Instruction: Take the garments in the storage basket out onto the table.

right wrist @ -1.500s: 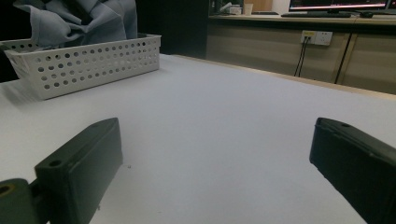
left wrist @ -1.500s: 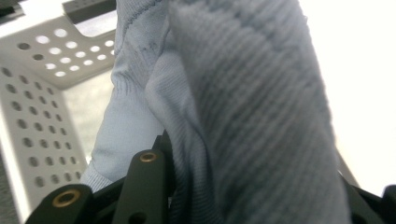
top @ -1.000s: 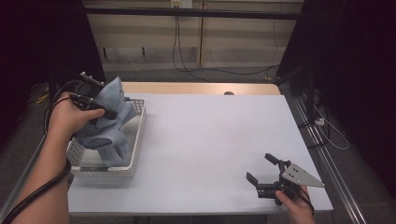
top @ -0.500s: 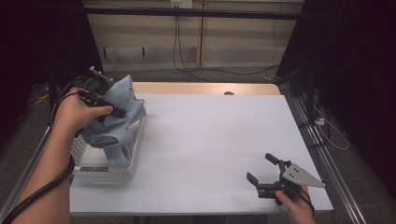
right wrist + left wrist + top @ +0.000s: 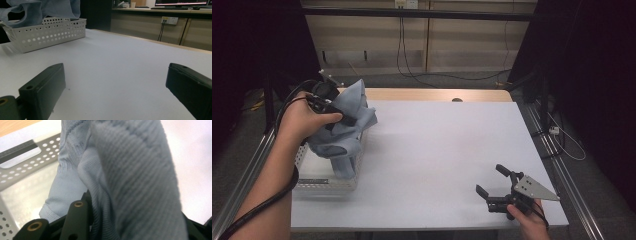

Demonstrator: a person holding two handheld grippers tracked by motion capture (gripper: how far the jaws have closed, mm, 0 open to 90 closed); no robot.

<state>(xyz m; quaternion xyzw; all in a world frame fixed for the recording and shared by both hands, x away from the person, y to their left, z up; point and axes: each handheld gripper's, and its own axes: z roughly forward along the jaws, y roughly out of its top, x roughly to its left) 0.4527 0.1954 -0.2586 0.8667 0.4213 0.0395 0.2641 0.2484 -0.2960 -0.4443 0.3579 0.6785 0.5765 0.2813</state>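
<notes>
A bunched light blue knit cloth point(image 5: 343, 131) hangs above a white perforated basket point(image 5: 319, 175) at the table's left side. My left gripper point(image 5: 346, 120) is shut on the cloth, which drapes over its jaws and hides most of them; the ribbed fabric point(image 5: 130, 180) fills the middle of the left gripper view, with the basket's wall point(image 5: 27, 167) behind it. The cloth's lower end still reaches into the basket. At the table's front right, my right gripper point(image 5: 493, 182) rests open just above the white table point(image 5: 447, 150), nothing between its jaws. The cloth point(image 5: 42, 10) and basket point(image 5: 47, 32) appear far off in the right gripper view.
Metal rails run along the table's left and right edges. A wooden strip point(image 5: 432, 95) borders the far edge, with cables and a wall behind. White tabletop stretches between the basket and the right gripper.
My left hand has lifted the cloth higher and carried it rightward and toward the table's far side, drawing more of it out of the basket. The right gripper has stayed put.
</notes>
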